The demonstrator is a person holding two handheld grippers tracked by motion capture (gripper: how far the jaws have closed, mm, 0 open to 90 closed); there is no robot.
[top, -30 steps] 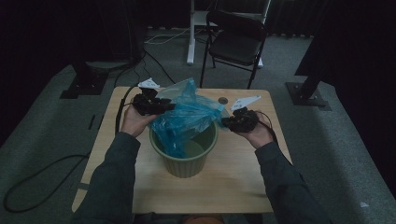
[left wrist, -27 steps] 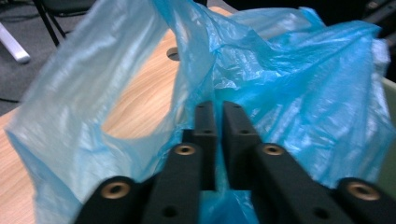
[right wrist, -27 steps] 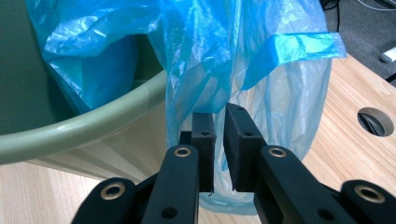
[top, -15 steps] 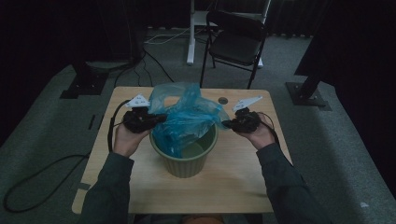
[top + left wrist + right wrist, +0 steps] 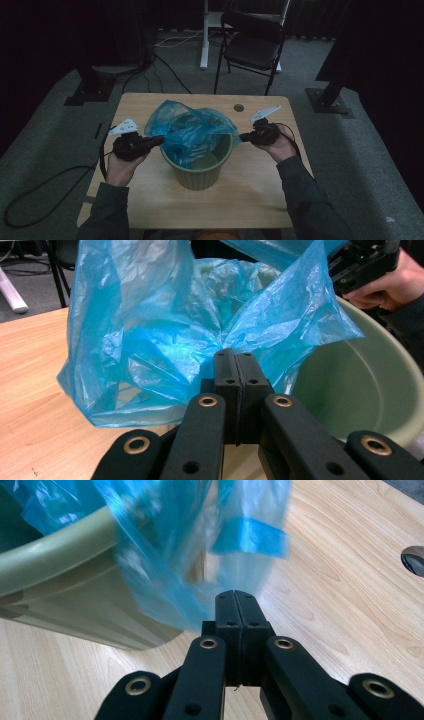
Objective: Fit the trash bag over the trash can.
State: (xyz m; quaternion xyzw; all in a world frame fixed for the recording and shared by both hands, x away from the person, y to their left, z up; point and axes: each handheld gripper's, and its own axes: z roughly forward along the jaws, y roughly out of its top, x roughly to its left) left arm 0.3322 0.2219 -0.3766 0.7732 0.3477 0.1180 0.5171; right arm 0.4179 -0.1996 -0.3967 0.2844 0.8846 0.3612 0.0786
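1. A green bin stands at the centre of a wooden table, with a blue plastic bag draped over its rim.
2. The left gripper, at the bin's 9 o'clock, has its jaws clamped together on the bag's edge.
3. The right gripper, at 3 o'clock, likewise pinches the bag's opposite edge.

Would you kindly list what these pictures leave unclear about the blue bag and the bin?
- Blue plastic bag: blurred in the right gripper view, so its edge is unclear.
- Green bin: bottom hidden by the bag in the high view.
- Left gripper: shut pads hide how much film they pinch.
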